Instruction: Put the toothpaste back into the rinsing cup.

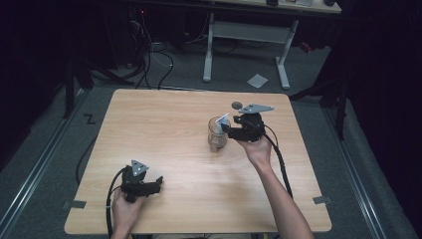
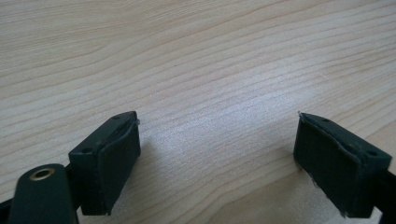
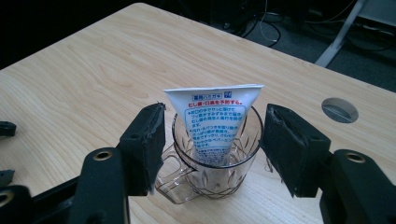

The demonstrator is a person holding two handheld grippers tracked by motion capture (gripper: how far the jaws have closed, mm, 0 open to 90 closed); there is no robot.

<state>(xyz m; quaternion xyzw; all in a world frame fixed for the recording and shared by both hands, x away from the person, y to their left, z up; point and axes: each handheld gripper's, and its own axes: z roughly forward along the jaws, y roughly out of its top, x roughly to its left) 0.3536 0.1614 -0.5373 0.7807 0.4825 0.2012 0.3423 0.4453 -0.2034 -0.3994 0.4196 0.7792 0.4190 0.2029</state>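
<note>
A white tube stands crimped end up in a clear cup mid-table. The right gripper is spread, flanking both without touching. The tube looks light and soft, best pinched at its flat crimp; the cup is rigid and slippery. The left gripper is spread and empty.

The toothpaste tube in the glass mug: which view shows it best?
The right gripper view: the toothpaste tube stands crimped end up inside the glass mug, close enough that its printed label shows. The high view gives it as a small white shape. The left gripper view looks at bare tabletop.
</note>
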